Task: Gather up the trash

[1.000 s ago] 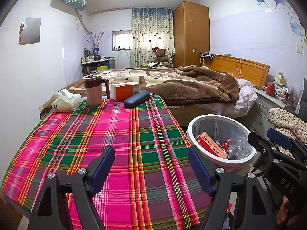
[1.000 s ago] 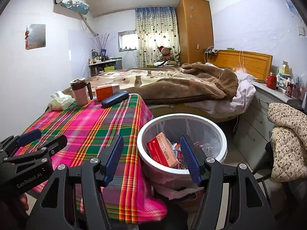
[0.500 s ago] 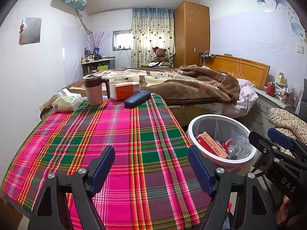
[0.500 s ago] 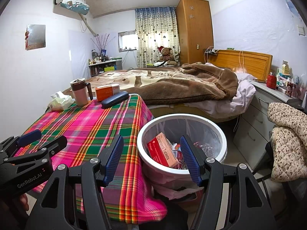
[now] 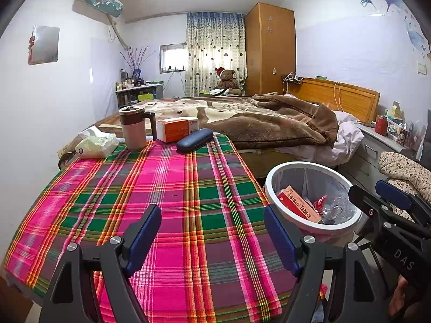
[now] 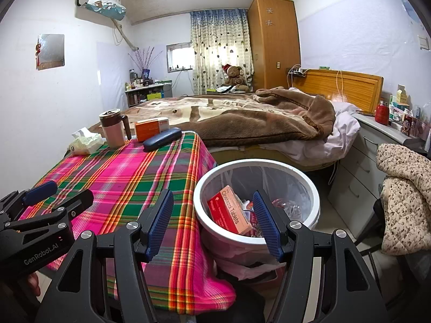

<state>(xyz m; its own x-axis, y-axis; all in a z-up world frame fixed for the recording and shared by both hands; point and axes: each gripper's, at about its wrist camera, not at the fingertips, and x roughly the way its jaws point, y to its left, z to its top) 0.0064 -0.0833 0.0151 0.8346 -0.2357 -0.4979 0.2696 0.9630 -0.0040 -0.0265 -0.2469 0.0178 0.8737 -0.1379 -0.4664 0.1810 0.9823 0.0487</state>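
Note:
A white trash bin lined with a clear bag stands right of the table. It holds a red tablets box, a crushed clear bottle and other scraps. It also shows in the left wrist view. My right gripper is open and empty, just in front of the bin's near rim. My left gripper is open and empty, low over the near part of the plaid tablecloth.
At the table's far edge stand a brown mug, an orange-white box, a dark blue glasses case and a tissue pack. A bed with a brown blanket lies behind. A drawer unit stands at right.

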